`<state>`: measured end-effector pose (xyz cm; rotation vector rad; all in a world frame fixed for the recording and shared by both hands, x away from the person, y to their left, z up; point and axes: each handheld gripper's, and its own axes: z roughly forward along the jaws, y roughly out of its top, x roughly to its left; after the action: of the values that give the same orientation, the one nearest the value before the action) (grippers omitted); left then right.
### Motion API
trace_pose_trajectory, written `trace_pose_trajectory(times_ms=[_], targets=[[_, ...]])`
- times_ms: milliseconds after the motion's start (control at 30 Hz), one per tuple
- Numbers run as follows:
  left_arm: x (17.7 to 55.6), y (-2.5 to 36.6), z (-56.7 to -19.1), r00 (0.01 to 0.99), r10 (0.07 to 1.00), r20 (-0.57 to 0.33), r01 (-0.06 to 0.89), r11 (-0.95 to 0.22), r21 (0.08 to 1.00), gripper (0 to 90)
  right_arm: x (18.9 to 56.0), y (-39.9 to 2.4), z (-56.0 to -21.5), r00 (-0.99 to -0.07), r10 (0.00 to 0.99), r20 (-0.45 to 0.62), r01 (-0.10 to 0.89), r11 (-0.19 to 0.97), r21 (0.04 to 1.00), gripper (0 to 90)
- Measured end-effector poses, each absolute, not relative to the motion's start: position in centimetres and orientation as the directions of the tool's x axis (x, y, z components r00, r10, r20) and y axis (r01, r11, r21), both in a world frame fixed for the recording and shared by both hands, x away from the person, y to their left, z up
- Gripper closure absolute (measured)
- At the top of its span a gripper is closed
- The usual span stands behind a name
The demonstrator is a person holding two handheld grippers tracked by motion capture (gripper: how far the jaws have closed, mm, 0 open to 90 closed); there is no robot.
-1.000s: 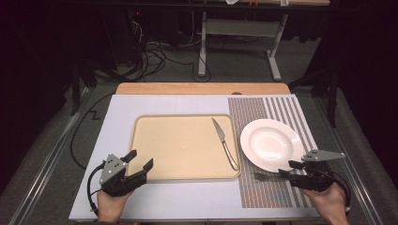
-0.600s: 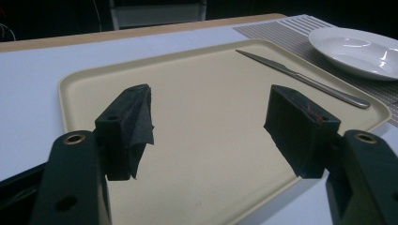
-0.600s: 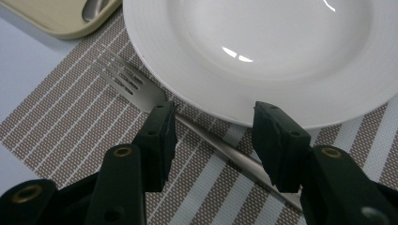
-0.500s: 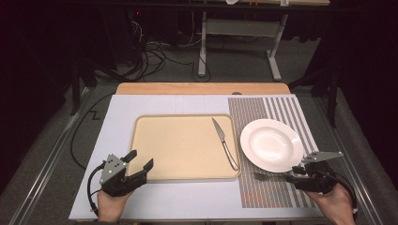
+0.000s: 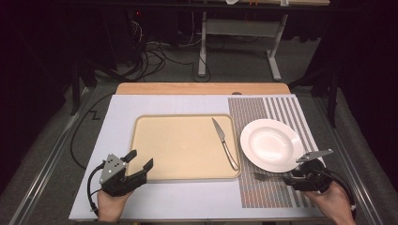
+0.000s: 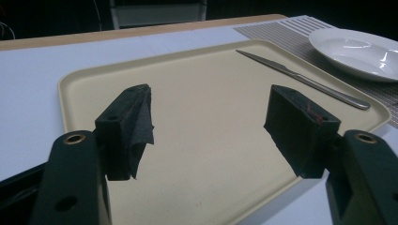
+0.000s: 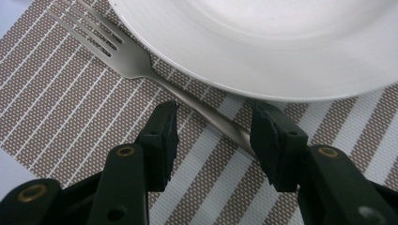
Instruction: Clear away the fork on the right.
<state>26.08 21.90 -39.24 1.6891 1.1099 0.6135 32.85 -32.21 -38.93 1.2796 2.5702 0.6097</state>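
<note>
A steel fork point(image 5: 263, 176) lies on the striped placemat point(image 5: 267, 192) just in front of the white plate point(image 5: 271, 145). My right gripper point(image 5: 288, 180) is low over the fork's handle. In the right gripper view the fork point(image 7: 126, 63) runs slantwise between the jaws of the right gripper point(image 7: 213, 136), which have just been closing. The pads stand wider than the handle, so this gripper is open. My left gripper point(image 5: 141, 159) rests open at the near left corner of the beige tray point(image 5: 183, 147), with nothing between its fingers point(image 6: 126, 126). A table knife point(image 5: 224, 143) lies in the tray's right side.
The plate point(image 7: 281, 47) rim sits right beside the fork's neck. A white board covers the table, with a wooden strip point(image 5: 202, 88) at its far edge. Table legs and cables stand on the floor beyond.
The right gripper has sunk slightly over the fork's handle and its jaws have narrowed around it. The fork, the left gripper and the rest have kept still.
</note>
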Motion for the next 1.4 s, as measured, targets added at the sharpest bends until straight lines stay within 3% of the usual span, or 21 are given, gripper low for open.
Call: trace_pose_trajectory(times_ms=[200, 967, 1400], targets=[[26.1, 21.9, -39.3, 0.451, 0.887, -0.101, 0.39, -0.094, 0.916, 32.9, 33.6, -31.5, -39.3, -0.619, 0.785, -0.017, 0.713, 0.571, 0.407, 51.8], [26.0, 21.8, -39.3, 0.458, 0.884, -0.094, 0.388, -0.104, 0.916, 32.9, 33.7, -31.2, -39.9, -0.644, 0.763, -0.052, 0.691, 0.61, 0.387, 50.0], [26.0, 21.7, -39.3, 0.461, 0.883, -0.089, 0.387, -0.11, 0.915, 33.0, 33.1, -30.3, -39.7, -0.688, 0.724, -0.048, 0.664, 0.655, 0.361, 66.4]])
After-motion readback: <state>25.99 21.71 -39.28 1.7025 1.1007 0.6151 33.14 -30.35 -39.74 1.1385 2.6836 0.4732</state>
